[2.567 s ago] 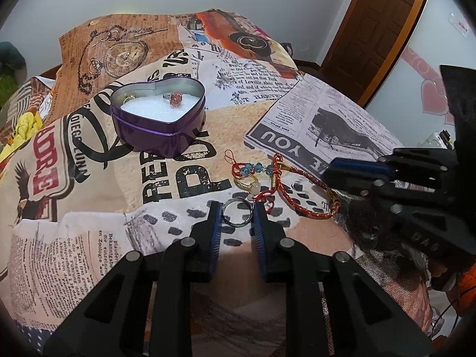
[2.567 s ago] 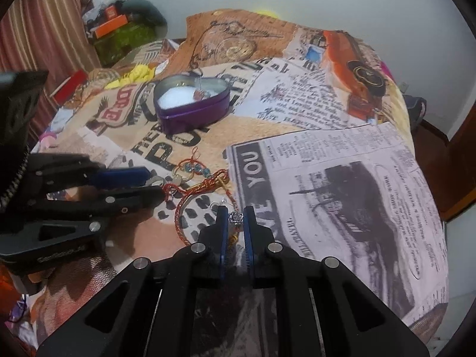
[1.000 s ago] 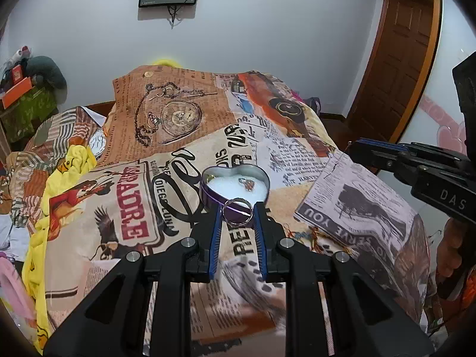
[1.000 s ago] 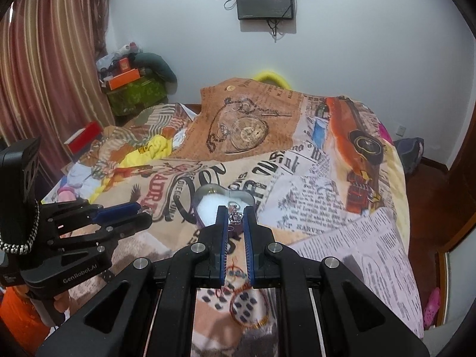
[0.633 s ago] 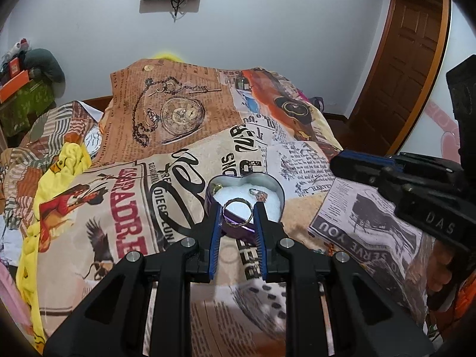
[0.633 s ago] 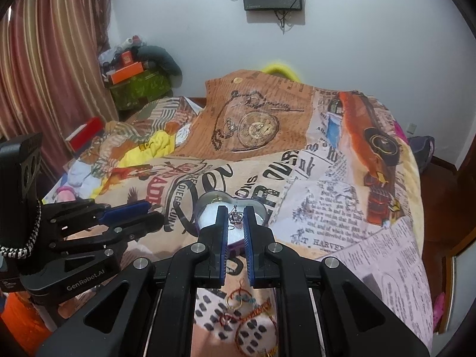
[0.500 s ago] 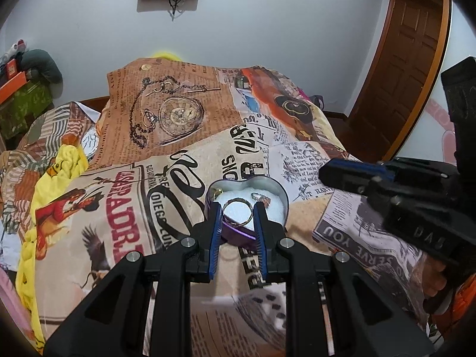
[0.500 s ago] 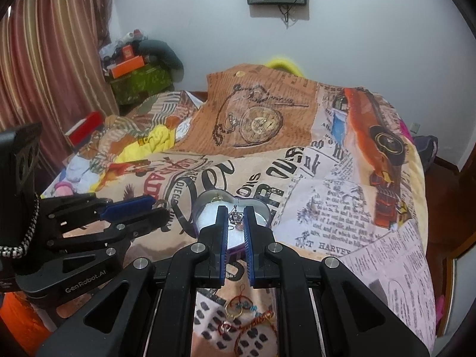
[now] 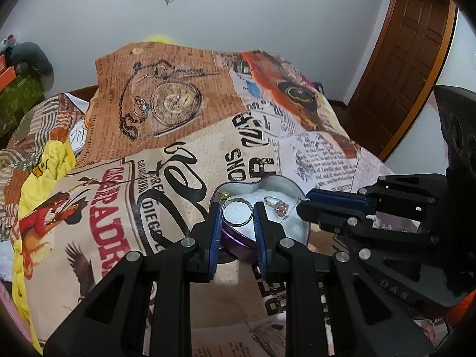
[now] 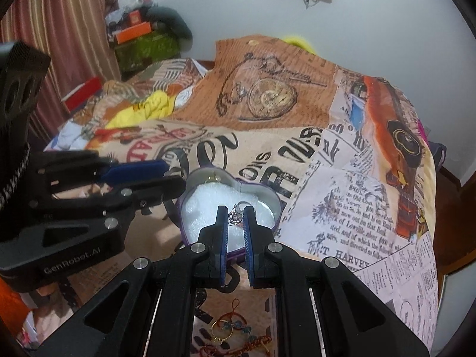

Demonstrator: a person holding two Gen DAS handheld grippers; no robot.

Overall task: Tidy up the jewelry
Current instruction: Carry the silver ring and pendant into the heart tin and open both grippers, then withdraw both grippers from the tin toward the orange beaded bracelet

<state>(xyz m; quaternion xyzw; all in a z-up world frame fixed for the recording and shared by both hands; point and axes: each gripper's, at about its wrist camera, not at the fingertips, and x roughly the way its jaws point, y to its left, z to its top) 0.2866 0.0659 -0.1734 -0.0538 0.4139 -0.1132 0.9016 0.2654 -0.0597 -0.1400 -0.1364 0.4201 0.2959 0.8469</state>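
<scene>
**Over the heart tin: 2 rings held above the white lining**

Above the purple heart-shaped tin (image 9: 235, 245), the left gripper (image 9: 238, 208) clamps a plain silver ring (image 9: 238, 211) between its blue pads. The right gripper (image 10: 236, 215) pinches a small crown-shaped ring (image 10: 236, 216) over the same tin (image 10: 208, 178). Inside the tin lie a pink-stone ring (image 9: 278, 206) and a gold piece (image 9: 223, 195) at its far rim. Nearer than the tin, on the printed bedspread (image 9: 178, 136), rest a red cord bracelet (image 10: 238, 348) and a beaded gold hoop (image 10: 223, 331).

Black claw (image 10: 236, 218), blue pads (image 10: 223, 255), silver screws, "GenRobot.AI" marking.
</scene>
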